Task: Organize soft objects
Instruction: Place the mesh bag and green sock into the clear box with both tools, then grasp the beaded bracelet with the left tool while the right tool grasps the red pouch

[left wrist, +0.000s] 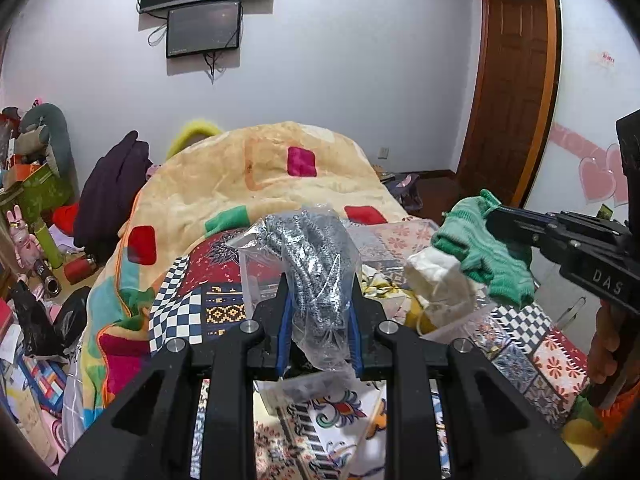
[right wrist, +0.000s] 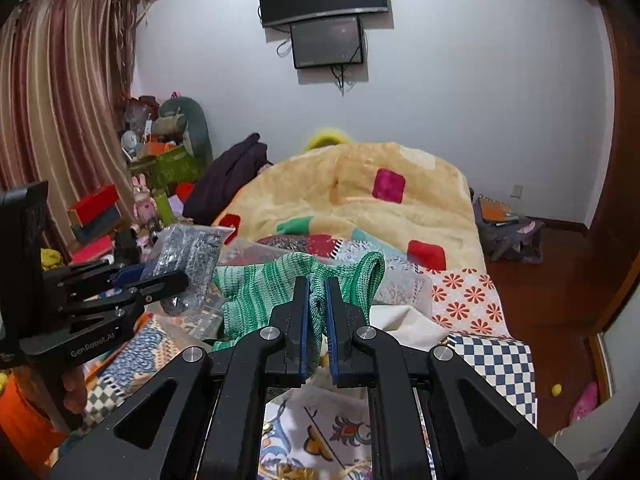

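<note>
My left gripper [left wrist: 320,280] is shut on a clear plastic bag of grey knit fabric [left wrist: 316,248] and holds it up above the bed. The bag also shows in the right wrist view [right wrist: 188,252], in the left gripper [right wrist: 176,280]. My right gripper [right wrist: 317,284] is shut on a green knitted garment [right wrist: 260,288] and holds it lifted. In the left wrist view the garment [left wrist: 480,248] hangs from the right gripper [left wrist: 492,214] at the right. A white cloth [left wrist: 436,276] lies below it.
A patchwork bedspread [right wrist: 464,300] covers the bed, with a thick yellow blanket [left wrist: 248,184] heaped behind. A dark garment [left wrist: 108,192] lies at the left. Boxes and toys [right wrist: 160,168] crowd the left floor. A wooden door [left wrist: 512,80] stands at the right.
</note>
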`<state>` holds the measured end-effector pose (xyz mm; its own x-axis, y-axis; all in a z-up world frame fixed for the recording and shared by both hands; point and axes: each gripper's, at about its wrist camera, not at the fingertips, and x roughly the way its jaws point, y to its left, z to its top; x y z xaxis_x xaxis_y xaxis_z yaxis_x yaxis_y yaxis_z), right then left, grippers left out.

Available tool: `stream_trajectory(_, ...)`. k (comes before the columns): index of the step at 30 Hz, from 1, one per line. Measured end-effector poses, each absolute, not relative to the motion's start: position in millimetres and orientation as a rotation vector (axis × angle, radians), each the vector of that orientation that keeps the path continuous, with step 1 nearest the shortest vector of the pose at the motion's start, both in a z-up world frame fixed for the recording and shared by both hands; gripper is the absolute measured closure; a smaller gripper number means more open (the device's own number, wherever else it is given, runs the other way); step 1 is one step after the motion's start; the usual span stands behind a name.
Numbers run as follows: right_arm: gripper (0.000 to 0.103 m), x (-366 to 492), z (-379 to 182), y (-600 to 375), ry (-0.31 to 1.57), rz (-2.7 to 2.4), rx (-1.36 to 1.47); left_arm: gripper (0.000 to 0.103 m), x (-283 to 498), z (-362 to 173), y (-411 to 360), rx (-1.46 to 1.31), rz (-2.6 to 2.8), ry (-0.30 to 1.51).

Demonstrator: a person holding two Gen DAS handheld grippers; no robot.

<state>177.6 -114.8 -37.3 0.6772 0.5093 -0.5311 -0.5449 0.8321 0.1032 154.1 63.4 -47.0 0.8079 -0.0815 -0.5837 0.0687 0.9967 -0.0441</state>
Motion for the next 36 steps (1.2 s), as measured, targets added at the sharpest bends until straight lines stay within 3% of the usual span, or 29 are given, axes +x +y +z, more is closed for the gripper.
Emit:
stream_trajectory(18, 0.095, 210.6, -93.9, -85.2, 0.697, 0.574, -0.188, 0.079, 200.4, -101.3, 59.0, 0.025, -0.108, 0.757)
stream_trajectory(20, 0.094, 209.4, -94.7, -83.8, 0.7, 0.576, -0.203, 0.075, 198.0, -101.1, 56.0, 0.036, -0.111, 0.757)
stream_trajectory(23, 0.081, 208.1, -90.7, -85.3, 0.707, 0.59, -0.195, 0.068, 195.5, -97.7, 54.5, 0.029, -0.116, 0.753)
stream_trajectory(25, 0.066, 206.2, -87.6, -87.4, 0.703, 0.596, -0.187, 0.062, 191.8, -92.5, 54.9, 0.019, -0.117, 0.741)
stream_trajectory(30, 0.059, 195.2, -71.8, -90.8, 0.664, 0.608, -0.183, 0.055, 175.3, -71.2, 56.3, 0.002, -0.121, 0.692)
stream_trajectory(32, 0.053, 191.1, -65.2, -92.4, 0.648, 0.61, -0.178, 0.047, 164.7, -60.1, 55.4, 0.005, -0.116, 0.663)
stream_trajectory(34, 0.039, 183.4, -55.9, -97.2, 0.621, 0.606, -0.168, 0.04, 152.7, -49.1, 54.3, 0.005, -0.114, 0.632)
stream_trajectory(36, 0.033, 175.9, -48.4, -102.3, 0.6, 0.609, -0.154, 0.031, 142.0, -41.2, 52.5, 0.007, -0.111, 0.611)
